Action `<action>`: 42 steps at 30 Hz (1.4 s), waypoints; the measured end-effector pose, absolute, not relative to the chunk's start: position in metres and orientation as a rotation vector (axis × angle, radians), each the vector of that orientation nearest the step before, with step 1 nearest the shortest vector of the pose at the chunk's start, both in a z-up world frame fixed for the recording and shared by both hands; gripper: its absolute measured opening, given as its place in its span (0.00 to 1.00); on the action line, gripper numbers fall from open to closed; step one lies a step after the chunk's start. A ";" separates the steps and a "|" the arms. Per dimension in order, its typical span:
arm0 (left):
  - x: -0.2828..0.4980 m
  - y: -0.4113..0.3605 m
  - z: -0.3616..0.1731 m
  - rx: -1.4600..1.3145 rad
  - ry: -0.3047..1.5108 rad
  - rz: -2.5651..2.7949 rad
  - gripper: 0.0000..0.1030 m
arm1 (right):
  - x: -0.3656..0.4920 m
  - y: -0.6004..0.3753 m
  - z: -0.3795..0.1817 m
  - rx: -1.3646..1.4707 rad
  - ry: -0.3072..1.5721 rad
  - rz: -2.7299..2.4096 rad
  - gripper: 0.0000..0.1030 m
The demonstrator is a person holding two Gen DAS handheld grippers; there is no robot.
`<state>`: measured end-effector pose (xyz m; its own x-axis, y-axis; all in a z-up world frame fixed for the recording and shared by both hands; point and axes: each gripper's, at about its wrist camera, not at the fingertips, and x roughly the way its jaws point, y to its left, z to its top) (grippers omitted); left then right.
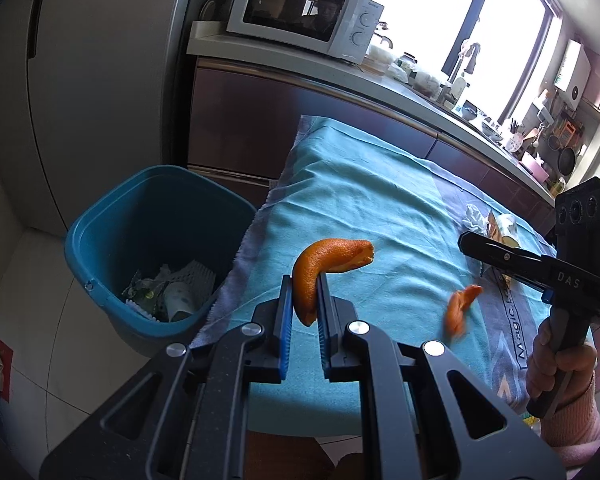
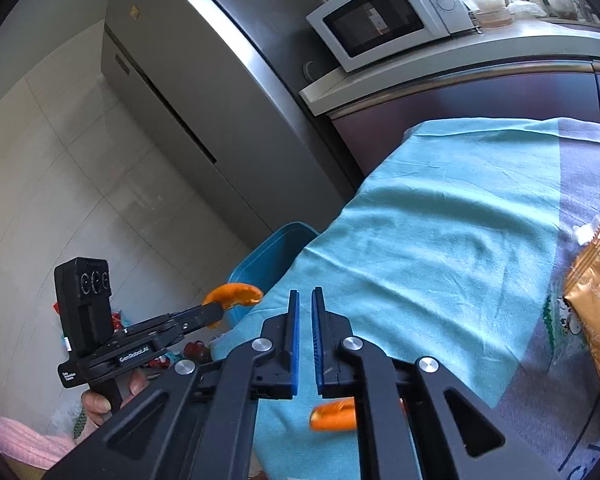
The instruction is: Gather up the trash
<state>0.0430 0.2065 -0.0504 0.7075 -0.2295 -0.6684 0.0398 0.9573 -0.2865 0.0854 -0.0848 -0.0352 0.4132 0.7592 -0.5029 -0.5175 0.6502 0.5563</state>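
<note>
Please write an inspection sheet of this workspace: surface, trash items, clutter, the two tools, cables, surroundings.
Surface: table under a teal cloth, wrinkled.
Job's things: blue bin beside the table, trash inside; one orange peel held; second peel blurred near the cloth, untouched.
Clutter: gold snack bag and crumpled white paper on the cloth.
Tools: left tool shut on the orange peel; right tool nearly shut, holding nothing.
Cables: nothing seen.
Surroundings: microwave on the counter, fridge, tiled floor.
</note>
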 end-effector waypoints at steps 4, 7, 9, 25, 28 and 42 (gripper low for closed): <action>0.045 0.210 -0.056 -0.273 0.783 -0.152 0.11 | 0.078 -0.100 -0.036 0.279 0.820 0.755 0.31; 0.048 0.209 -0.059 -0.280 0.789 -0.157 0.11 | 0.068 -0.113 -0.040 0.242 0.834 0.681 0.39; 0.050 0.208 -0.061 -0.282 0.792 -0.166 0.11 | 0.064 -0.122 -0.045 0.240 0.847 0.655 0.45; 0.051 0.202 -0.066 -0.284 0.803 -0.181 0.11 | 0.058 -0.126 -0.068 0.251 0.922 0.709 0.14; 0.050 0.202 -0.066 -0.285 0.799 -0.179 0.11 | 0.058 -0.126 -0.063 0.269 0.902 0.722 0.08; 0.046 0.206 -0.062 -0.290 0.787 -0.171 0.11 | 0.066 -0.108 -0.031 0.289 0.807 0.782 0.05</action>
<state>0.0464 0.2062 -0.0625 0.6946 -0.2585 -0.6713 0.0440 0.9467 -0.3191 0.0657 -0.1081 -0.0314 0.4361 0.7220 -0.5371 -0.5141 0.6898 0.5098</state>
